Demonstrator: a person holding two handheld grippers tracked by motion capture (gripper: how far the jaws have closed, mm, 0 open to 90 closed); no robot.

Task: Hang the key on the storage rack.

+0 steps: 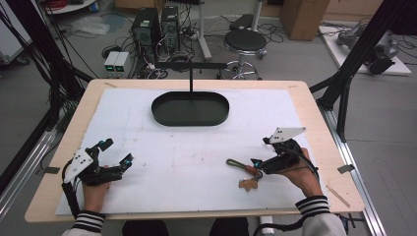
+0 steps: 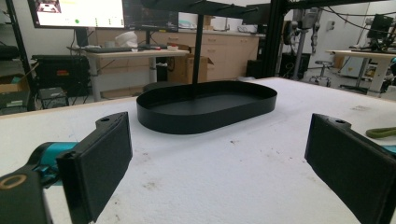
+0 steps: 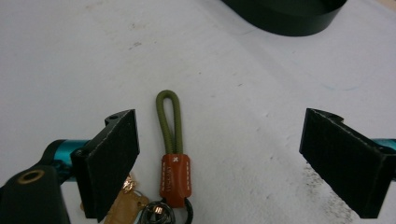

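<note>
On the white mat (image 1: 162, 147) near the person's right hand lies a keychain (image 3: 173, 154): a loop of olive-green cord doubled back on itself, its two ends gathered in a small orange-brown leather sleeve with pale stitching and a little cross stamped near the top. Below the sleeve a dark metal ring carries a tan, flat tag, partly hidden behind one jaw. From above, the keychain lies on the near right part of the mat, well apart from the black oval tray (image 1: 162, 114) that sits toward the far side, a thin black post rising from its middle to a crossbar.

The right gripper (image 1: 256, 164) hangs over the keychain with its jaws spread wide; the cord loop lies between them, closer to the left jaw in that gripper's own view, and neither pad touches it. The left gripper (image 1: 116, 154) rests low over the near left of the mat, jaws likewise wide apart, nothing between them.
</note>
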